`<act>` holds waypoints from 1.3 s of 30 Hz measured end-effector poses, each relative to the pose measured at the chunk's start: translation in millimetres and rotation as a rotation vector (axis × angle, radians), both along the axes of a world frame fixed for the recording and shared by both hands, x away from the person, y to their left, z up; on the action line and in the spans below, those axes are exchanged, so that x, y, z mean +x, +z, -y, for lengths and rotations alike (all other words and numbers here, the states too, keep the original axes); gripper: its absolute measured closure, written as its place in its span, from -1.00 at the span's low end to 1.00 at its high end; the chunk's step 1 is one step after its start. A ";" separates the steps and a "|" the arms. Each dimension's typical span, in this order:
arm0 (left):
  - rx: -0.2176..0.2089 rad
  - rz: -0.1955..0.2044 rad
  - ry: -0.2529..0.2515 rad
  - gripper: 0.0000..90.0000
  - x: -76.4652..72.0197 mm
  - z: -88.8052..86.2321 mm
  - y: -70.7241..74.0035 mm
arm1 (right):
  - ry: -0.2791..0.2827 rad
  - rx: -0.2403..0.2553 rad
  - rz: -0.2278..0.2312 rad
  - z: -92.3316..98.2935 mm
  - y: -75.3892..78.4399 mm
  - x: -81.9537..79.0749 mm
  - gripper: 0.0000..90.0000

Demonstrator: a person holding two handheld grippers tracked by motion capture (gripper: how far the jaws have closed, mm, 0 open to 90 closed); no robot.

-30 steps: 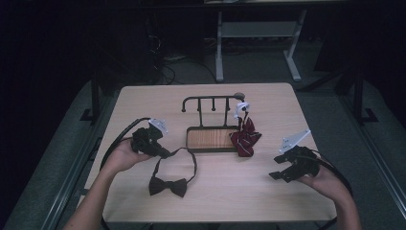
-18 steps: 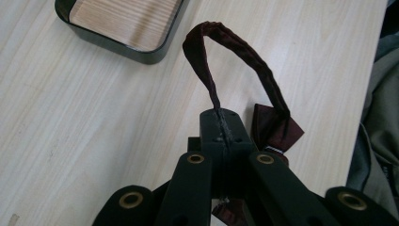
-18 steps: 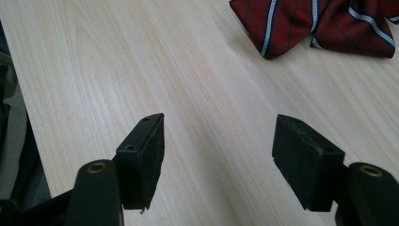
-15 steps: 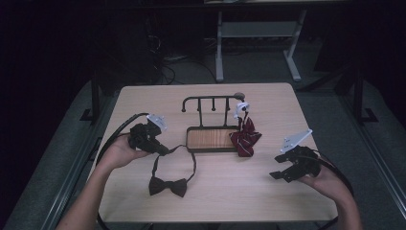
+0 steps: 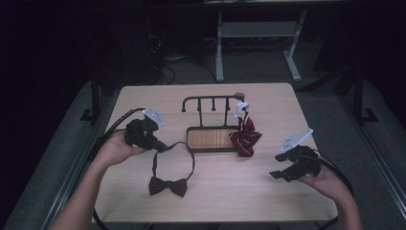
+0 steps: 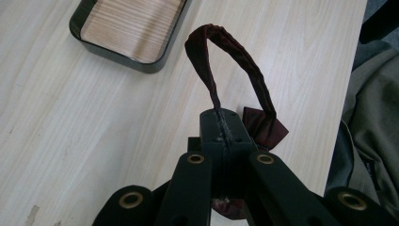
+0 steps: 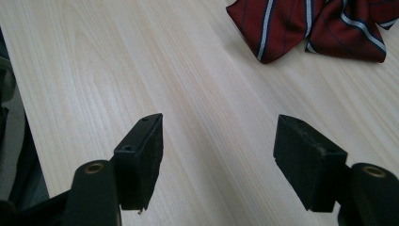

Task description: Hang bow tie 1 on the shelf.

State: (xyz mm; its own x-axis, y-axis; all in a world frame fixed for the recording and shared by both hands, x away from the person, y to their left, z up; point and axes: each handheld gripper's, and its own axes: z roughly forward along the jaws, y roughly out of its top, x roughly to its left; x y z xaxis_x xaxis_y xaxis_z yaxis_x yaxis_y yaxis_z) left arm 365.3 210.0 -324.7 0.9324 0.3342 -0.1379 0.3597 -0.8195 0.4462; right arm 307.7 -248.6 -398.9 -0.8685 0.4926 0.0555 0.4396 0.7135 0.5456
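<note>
The wooden table in front of me carries a black rack with a row of hooks, standing on a tray with a wood-grain floor. A striped red bow tie already hangs from the rack's right end, its folds drooping to the tray's edge; in my right gripper view it lies at the top of the frame. The dark bow tie is my job now: its bow sits on the table near my side, left of centre, and its strap loops up to my left gripper, whose jaws are pressed together on the strap. Compared with a second ago my left hand has come up a little, and the loop now stands taller and tighter off the wood, so the lift has begun though the bow has not yet left the table. I judge the next stretch is to raise it clear and carry the loop to a free hook. My right gripper waits near the table's right edge, jaws wide apart, holding nothing.
</note>
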 end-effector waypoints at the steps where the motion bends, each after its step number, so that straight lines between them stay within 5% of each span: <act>1: 0.000 0.001 0.000 0.99 -0.1 0.2 1.3 | -0.001 0.001 0.000 -0.1 0.3 -0.2 -0.27; 24: 0.001 0.051 -0.018 0.99 1.6 1.5 33.8 | 0.012 0.000 0.002 -2.3 -0.1 0.6 -0.28; 39: -0.007 0.043 -0.030 1.00 7.9 5.3 46.9 | 0.004 0.006 0.000 1.3 -1.7 1.1 -0.29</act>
State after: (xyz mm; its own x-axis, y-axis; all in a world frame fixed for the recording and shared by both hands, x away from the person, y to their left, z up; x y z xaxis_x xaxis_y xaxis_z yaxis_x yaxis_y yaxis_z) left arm 373.1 204.7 -277.8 0.9469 0.3055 -0.1000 0.3159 -0.8264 0.4661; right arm 308.8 -249.9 -400.7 -0.8705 0.4886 0.0587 0.4367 0.7120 0.5498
